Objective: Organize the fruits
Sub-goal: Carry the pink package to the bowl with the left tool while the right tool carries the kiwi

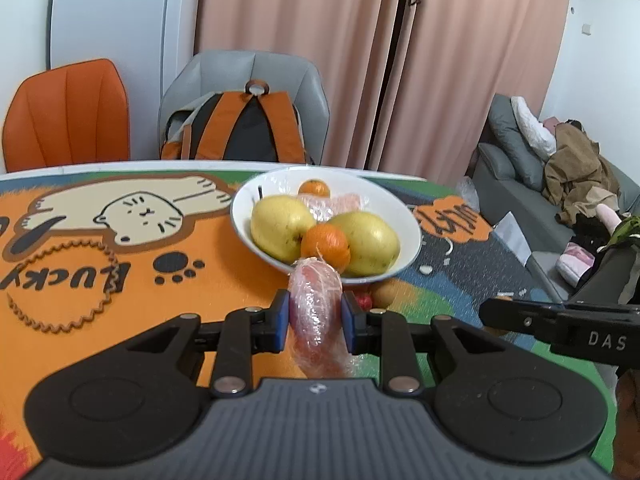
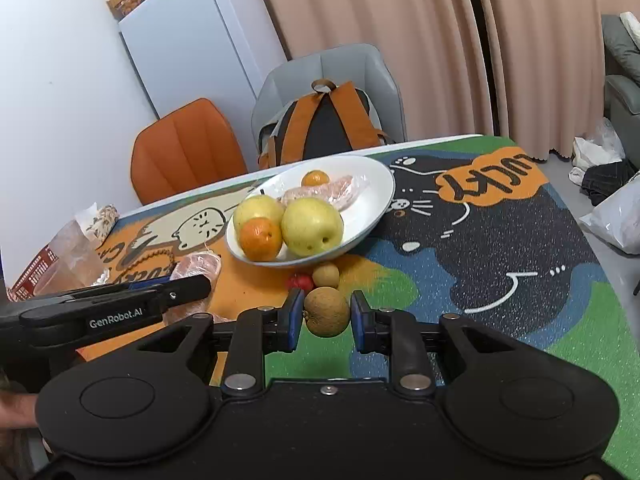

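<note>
A white bowl (image 1: 248,200) (image 2: 376,184) on the cartoon mat holds two yellow pears (image 1: 280,224) (image 2: 312,226), two oranges (image 1: 326,246) (image 2: 261,239) and a plastic-wrapped fruit (image 2: 332,192). My left gripper (image 1: 316,314) is shut on a plastic-wrapped reddish fruit (image 1: 316,308) (image 2: 198,266), held just before the bowl's near rim. My right gripper (image 2: 325,314) has a brown round fruit (image 2: 326,312) between its jaws; the left pad touches it, the right pad stands slightly apart. A small red fruit (image 2: 299,281) and a small tan fruit (image 2: 326,275) lie by the bowl.
A grey chair with an orange backpack (image 1: 244,128) (image 2: 324,124) and an orange chair (image 1: 68,116) (image 2: 186,148) stand behind the table. Plastic bags and a red basket (image 2: 32,276) sit at the table's left end. A sofa (image 1: 520,168) is at the right.
</note>
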A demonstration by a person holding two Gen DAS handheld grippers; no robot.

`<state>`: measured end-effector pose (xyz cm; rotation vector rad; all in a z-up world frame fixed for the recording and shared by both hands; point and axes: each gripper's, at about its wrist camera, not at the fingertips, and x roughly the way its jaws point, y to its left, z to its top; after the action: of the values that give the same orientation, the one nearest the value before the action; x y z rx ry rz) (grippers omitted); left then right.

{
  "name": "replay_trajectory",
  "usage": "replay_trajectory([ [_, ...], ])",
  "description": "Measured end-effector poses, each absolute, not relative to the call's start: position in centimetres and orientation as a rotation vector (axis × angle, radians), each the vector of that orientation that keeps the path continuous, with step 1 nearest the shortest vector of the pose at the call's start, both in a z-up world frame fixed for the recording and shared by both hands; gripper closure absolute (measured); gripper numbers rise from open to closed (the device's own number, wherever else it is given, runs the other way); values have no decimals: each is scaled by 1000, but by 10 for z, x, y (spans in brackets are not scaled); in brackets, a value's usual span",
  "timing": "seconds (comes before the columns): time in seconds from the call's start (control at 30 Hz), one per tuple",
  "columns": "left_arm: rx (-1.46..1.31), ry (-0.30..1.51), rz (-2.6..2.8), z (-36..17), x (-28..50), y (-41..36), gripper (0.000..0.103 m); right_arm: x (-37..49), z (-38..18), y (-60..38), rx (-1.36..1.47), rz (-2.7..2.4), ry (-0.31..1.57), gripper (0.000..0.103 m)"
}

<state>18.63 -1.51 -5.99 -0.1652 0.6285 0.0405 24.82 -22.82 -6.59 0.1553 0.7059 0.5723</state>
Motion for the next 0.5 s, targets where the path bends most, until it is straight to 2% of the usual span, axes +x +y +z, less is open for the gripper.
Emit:
replay_trajectory([
  [0.5,-172,561,59,-32,197,2,78,269,-50,-217,178,591,655,79],
])
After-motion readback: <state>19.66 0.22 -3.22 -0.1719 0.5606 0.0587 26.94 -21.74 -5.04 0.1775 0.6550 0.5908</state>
